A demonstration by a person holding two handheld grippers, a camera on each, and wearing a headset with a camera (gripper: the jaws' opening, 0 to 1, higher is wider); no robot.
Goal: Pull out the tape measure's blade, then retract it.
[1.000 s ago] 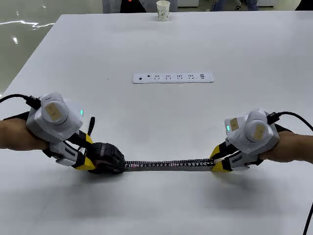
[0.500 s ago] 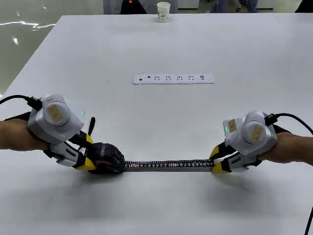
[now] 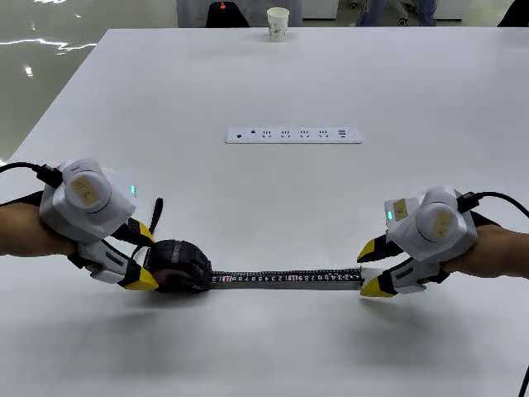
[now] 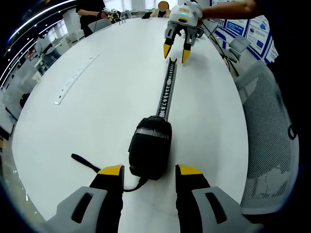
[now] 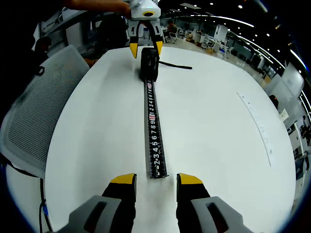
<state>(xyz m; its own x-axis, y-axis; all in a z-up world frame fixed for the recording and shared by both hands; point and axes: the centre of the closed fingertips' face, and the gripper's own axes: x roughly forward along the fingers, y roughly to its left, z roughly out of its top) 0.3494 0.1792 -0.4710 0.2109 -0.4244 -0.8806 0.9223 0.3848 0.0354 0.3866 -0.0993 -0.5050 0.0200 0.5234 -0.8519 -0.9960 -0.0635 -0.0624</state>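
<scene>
A white table (image 3: 413, 99) is seen from above, with a white power strip (image 3: 293, 134) lying across its middle. Beyond the power strip, at the far edge, stands a paper cup (image 3: 278, 23).

On the near side of the power strip lies the tape measure. Its black case (image 3: 178, 265) sits below the strip's left end. Its dark, numbered blade (image 3: 285, 278) is drawn out flat on the table and runs rightward to just past the strip's right end.

The left gripper (image 3: 143, 258) is at the case, with its yellow-tipped jaws spread to either side of the case's back and a gap showing on each side, so nothing is held. The right gripper (image 3: 371, 268) is at the blade's free end. Its jaws are also parted, and the blade tip lies just ahead of them, let go.

The case looks rigid and compact, probably fairly hefty, and its rubbery shell should grip well across the two flat sides. The blade is likely thin, springy steel that can kink and slip, so it is best pinched at its end hook. It may snap back once its lock is freed.
</scene>
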